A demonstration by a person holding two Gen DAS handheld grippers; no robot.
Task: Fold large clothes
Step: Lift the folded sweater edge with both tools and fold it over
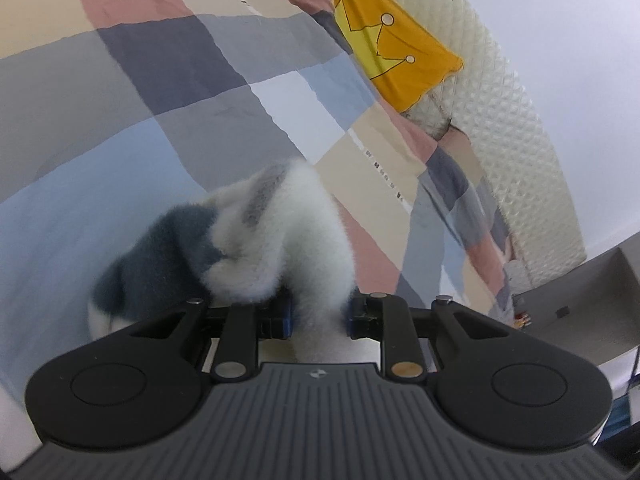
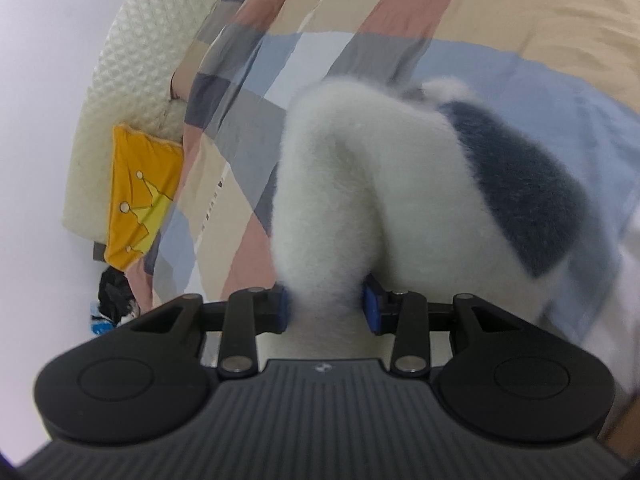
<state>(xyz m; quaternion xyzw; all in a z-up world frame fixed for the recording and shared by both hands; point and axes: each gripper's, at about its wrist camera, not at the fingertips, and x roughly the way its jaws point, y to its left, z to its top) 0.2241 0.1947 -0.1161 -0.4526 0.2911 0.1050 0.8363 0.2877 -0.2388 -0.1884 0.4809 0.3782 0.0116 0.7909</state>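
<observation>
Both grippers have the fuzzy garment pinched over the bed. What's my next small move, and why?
Probably lower both hands together and lay the fluffy white-and-grey garment flat on the patchwork bedcover before letting go. The left gripper and right gripper each pinch a bunched fold, and the rest hangs crumpled, so it likely needs spreading before any neat fold.

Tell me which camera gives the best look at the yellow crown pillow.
The left wrist view: the yellow crown pillow appears larger there, its crown drawing mostly visible against the cream headboard. The right wrist view shows it smaller, near the left edge.
</observation>
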